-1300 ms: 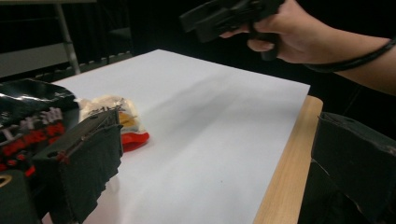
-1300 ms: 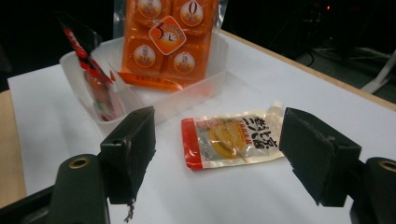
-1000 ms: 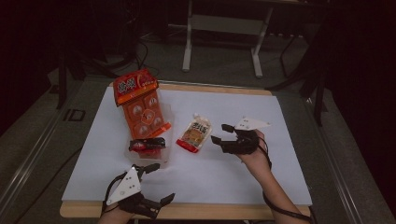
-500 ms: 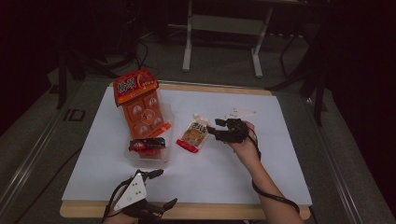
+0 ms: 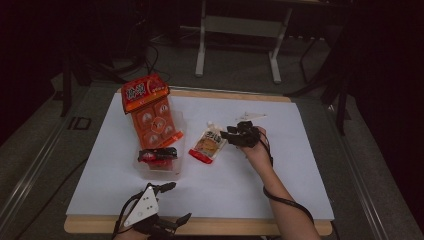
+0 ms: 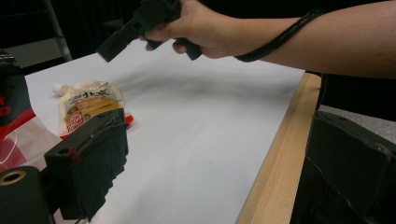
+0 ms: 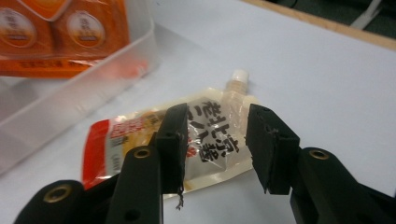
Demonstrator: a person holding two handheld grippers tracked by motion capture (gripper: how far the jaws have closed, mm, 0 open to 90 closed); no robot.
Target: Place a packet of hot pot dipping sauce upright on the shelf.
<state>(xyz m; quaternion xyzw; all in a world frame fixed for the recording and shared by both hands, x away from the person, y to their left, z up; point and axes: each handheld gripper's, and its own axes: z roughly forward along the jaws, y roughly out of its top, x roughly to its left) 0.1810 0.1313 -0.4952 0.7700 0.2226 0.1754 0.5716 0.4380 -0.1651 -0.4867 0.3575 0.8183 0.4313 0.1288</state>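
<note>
White-topped table (image 5: 300,170), spouted pouch (image 5: 207,144), clear tray (image 5: 159,170)

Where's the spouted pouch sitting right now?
In the high view the spouted pouch lies flat mid-table on the white sheet, just right of the clear plastic tray, with the right gripper at its spout end.

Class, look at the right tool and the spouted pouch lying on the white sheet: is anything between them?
Nothing visible. The right tool has just been closing, its jaws apart either side of the pouch, not yet pressing it.
</note>
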